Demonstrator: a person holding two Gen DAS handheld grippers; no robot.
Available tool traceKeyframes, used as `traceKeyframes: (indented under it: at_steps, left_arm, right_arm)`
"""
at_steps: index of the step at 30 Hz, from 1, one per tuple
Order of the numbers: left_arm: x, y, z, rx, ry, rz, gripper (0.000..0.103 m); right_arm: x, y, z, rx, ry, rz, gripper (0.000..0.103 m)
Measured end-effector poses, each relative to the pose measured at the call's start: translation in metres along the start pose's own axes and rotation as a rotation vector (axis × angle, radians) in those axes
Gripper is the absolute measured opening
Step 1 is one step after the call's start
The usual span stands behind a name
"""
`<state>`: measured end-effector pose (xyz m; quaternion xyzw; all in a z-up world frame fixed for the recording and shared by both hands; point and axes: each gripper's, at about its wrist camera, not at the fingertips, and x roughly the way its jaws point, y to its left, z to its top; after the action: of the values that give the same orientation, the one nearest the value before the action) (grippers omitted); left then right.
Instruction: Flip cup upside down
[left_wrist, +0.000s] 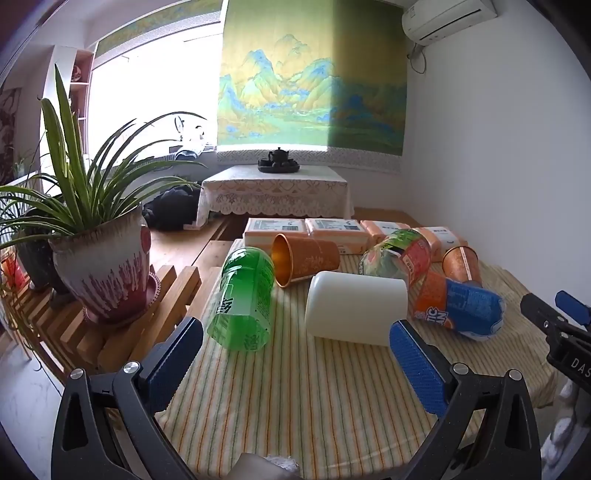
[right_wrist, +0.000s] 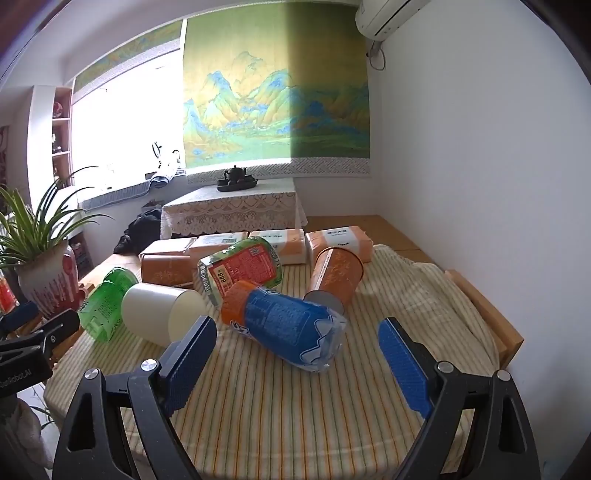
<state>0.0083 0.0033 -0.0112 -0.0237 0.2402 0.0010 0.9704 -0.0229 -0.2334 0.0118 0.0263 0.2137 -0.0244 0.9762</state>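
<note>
The white cup (left_wrist: 356, 308) lies on its side on the striped cloth (left_wrist: 295, 398), long axis level and running left to right; seen from the right wrist, its mouth faces right, toward the blue bottle (right_wrist: 288, 325). A green bottle (left_wrist: 243, 299) lies just left of the cup, an orange cup (left_wrist: 304, 260) behind it. The left gripper (left_wrist: 295, 362) hangs before the cup, fingers spread, holding nothing. The right gripper (right_wrist: 297, 365), also spread and empty, hangs to the cup's right.

home: potted plant (left_wrist: 92, 236), tea table (left_wrist: 273, 192)
</note>
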Motion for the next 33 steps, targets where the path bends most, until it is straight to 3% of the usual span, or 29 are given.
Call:
traceKeyframes:
  at_steps: [33]
  left_arm:
    - [0.010, 0.002, -0.001, 0.005, 0.021, -0.015, 0.103]
  right_arm:
    - [0.012, -0.005, 0.006, 0.001, 0.024, 0.001, 0.087]
